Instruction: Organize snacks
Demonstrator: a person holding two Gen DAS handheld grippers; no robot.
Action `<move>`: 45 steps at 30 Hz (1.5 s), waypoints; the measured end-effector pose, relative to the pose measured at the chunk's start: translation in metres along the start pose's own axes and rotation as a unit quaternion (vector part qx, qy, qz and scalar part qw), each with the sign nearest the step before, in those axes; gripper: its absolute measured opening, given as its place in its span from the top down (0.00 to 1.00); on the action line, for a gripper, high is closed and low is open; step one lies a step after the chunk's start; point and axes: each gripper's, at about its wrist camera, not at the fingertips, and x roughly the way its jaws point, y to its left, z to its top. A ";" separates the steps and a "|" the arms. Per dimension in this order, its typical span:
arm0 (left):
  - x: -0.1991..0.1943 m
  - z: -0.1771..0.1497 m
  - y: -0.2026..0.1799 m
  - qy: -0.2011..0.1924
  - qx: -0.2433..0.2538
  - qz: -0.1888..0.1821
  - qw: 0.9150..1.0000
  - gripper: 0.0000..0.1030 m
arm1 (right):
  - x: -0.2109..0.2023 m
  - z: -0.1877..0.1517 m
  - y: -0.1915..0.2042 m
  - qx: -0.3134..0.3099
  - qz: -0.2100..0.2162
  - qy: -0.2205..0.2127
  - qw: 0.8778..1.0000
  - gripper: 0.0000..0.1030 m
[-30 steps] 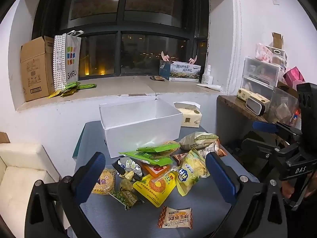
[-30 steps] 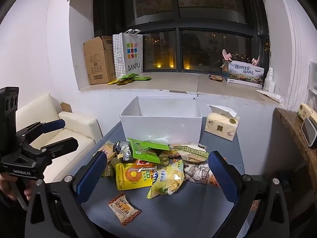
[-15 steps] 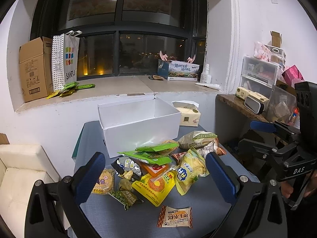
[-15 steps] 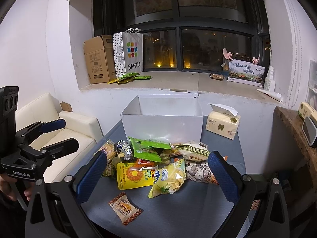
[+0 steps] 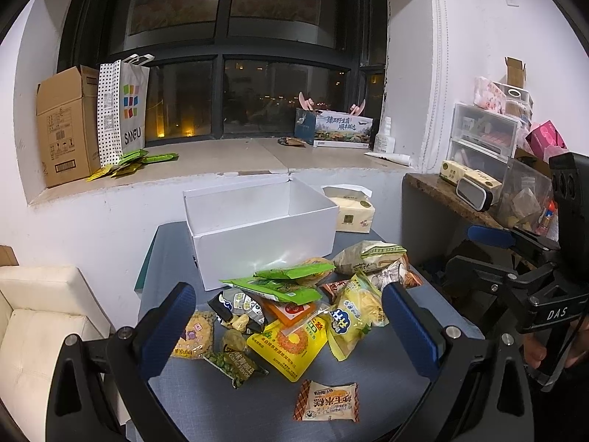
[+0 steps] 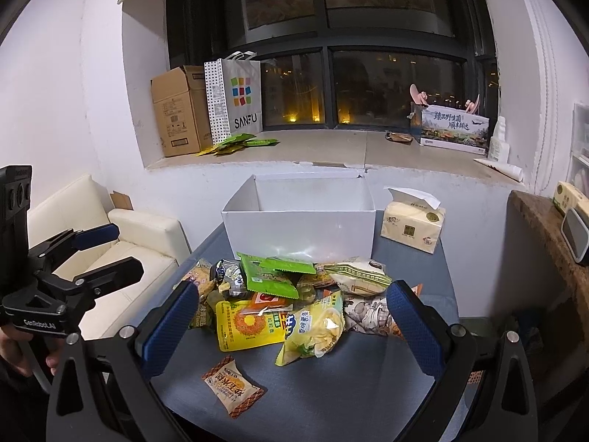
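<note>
Left wrist view shows the left gripper point(image 5: 287, 326) hovering above the near edge of the grey table point(image 5: 416, 386), its blue-padded jaws spread wide with nothing between them. Right wrist view shows the right gripper point(image 6: 291, 326) in the same posture, wide apart and empty. Neither touches anything yet.

The snack pile point(image 5: 294, 305) lies in the middle of the table, just in front of the empty white box point(image 5: 257, 228), which stands open at the far side. One orange rice cake packet point(image 5: 325, 401) lies apart from the heap, nearest the grippers. In the pile, green sachets point(image 5: 283, 281) rest on top, a yellow ring-snack bag point(image 5: 291, 342) and a yellow chip bag point(image 5: 355, 316) overlap below them.

Judging from this, sorting has not begun, and the box is the likely destination. The risks come from the overlap: pinching a lower bag would likely drag or spill the sachets stacked on it, and the puffed, glossy bags may slip or crush under a hard squeeze. A wide claw lowered into the heap could also catch two packets at once. The tissue pack point(image 5: 349, 213) beside the box sits clear of the pile.
</note>
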 end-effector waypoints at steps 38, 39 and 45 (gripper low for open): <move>0.001 0.000 0.002 0.004 -0.002 -0.002 1.000 0.00 | 0.005 -0.004 -0.002 0.005 -0.005 0.008 1.000 0.00; 0.001 -0.001 0.002 0.004 -0.002 -0.002 1.000 0.00 | 0.005 -0.004 -0.002 0.005 -0.005 0.009 1.000 0.00; 0.004 -0.004 0.004 0.008 -0.006 -0.005 1.000 0.00 | 0.024 -0.005 -0.014 0.009 0.009 0.007 1.000 0.00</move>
